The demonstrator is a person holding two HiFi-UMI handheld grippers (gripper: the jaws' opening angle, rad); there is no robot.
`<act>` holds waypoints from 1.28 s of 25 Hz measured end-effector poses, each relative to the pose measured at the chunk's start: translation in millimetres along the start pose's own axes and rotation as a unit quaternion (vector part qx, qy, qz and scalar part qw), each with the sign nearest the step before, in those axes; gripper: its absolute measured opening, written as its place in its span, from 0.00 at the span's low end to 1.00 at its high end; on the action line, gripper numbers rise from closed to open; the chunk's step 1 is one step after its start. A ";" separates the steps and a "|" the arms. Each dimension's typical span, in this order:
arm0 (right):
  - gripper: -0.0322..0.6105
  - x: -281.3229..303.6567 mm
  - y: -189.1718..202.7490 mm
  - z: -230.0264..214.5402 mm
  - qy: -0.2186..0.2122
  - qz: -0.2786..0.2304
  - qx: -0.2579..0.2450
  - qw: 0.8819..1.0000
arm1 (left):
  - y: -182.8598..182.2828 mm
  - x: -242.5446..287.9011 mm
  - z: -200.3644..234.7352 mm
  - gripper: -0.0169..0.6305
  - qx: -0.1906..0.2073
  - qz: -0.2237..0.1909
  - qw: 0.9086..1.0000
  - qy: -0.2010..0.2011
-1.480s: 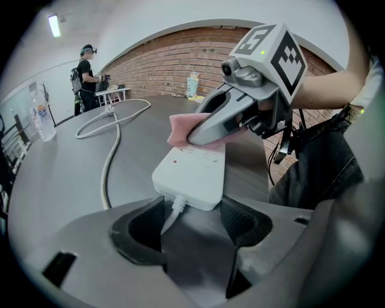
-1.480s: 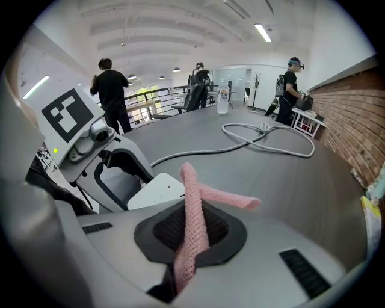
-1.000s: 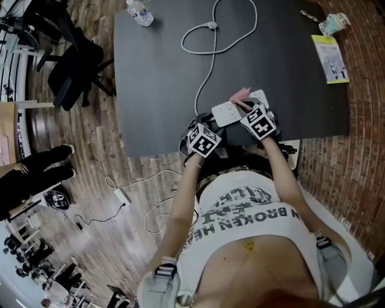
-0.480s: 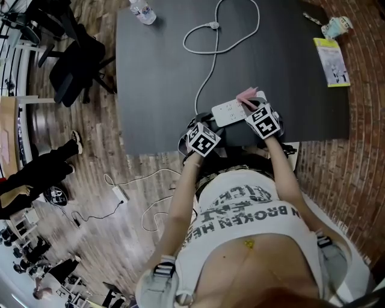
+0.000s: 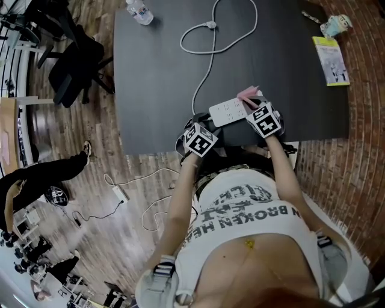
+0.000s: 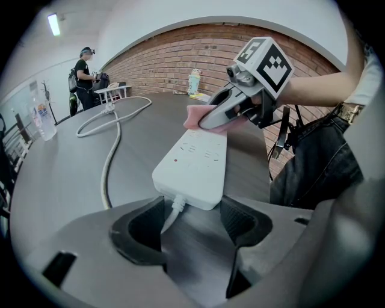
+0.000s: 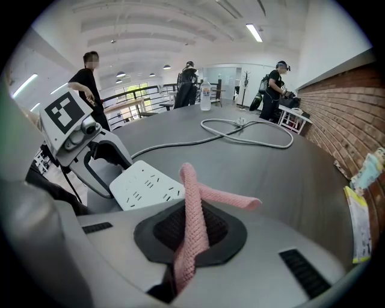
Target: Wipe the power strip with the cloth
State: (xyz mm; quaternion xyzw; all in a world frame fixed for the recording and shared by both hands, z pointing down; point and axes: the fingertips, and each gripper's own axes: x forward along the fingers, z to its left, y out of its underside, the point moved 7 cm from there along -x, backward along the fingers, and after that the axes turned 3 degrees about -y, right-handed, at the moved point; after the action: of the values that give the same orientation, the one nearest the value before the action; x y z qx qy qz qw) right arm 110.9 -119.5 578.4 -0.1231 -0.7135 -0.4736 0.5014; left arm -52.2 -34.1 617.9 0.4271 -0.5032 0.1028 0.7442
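A white power strip lies near the front edge of the dark table; its white cable runs away in a loop. My right gripper is shut on a pink cloth at the strip's right end. In the right gripper view the cloth stands pinched between the jaws, with the strip just left of it. My left gripper is open, its jaws either side of the cable where it enters the strip. The cloth rests on the strip's far end.
A water bottle stands at the table's far left; a yellow-edged leaflet and a small cup-like item lie far right. An office chair stands left of the table. Another power strip lies on the wooden floor.
The right gripper and the cloth have shifted slightly right, toward the strip's far end. The left gripper has edged a little left. A person at the left has walked on.
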 end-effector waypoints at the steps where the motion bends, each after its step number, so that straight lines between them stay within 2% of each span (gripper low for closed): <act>1: 0.08 -0.6 0.9 -2.0 0.001 0.000 0.002 1.000 | -0.1 0.1 0.0 0.45 0.000 0.001 1.000 0.000; 11: 0.08 -10.9 14.3 -24.1 0.025 0.002 0.023 0.999 | -0.9 1.6 -1.6 0.45 -0.001 0.003 1.000 -0.003; 19: 0.08 -12.0 16.2 -32.1 0.030 -0.017 0.029 0.999 | -1.3 0.5 -0.5 0.45 -0.001 0.006 1.000 -0.002; 32: 0.08 -24.9 31.9 -48.2 0.086 0.002 0.055 0.995 | -1.2 0.4 -0.7 0.45 0.000 0.003 1.000 -0.004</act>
State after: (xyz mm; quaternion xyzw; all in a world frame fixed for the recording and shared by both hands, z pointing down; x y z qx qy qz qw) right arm 172.1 -133.9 577.6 -0.0554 -0.6927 -0.4412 0.5678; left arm -50.9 -34.4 617.4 0.4262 -0.5072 0.1036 0.7418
